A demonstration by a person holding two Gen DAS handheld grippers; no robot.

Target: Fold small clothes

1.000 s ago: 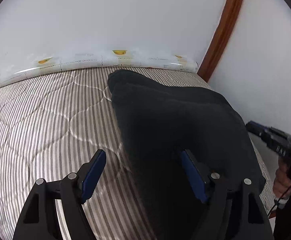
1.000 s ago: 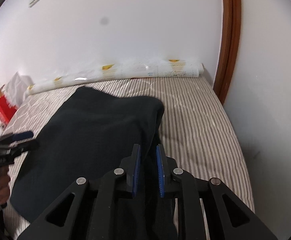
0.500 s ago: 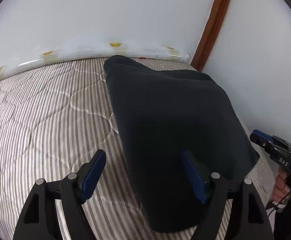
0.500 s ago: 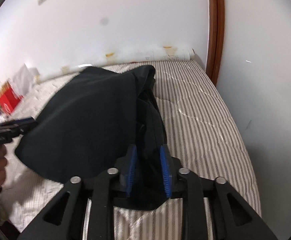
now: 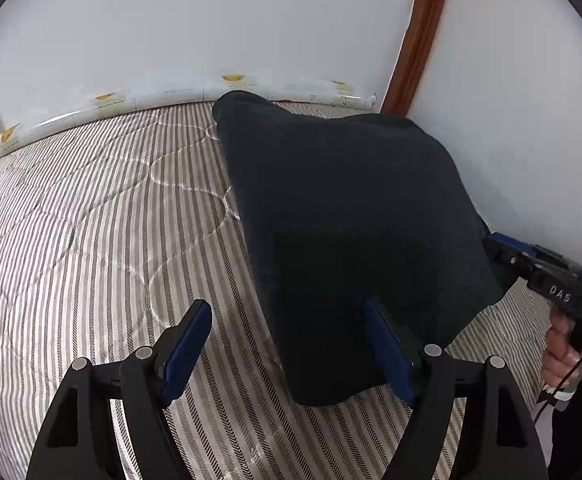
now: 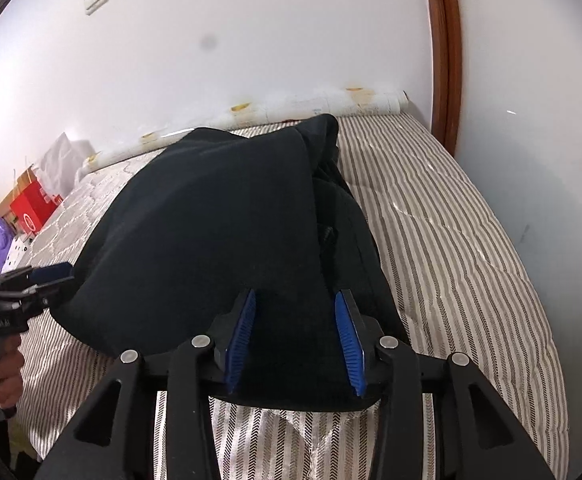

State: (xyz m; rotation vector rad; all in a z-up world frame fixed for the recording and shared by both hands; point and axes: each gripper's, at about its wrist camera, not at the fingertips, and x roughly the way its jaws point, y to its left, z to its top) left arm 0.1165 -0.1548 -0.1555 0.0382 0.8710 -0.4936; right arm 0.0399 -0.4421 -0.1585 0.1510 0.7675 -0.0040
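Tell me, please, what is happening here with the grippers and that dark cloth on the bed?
A person is folding a black fabric garment on a grey-and-white striped quilted mattress with two handheld grippers. The right gripper is opening its jaws, with the cloth's near edge between its blue pads. The left gripper is open at the garment's other near corner, gripping nothing. The garment lies flat on the mattress.
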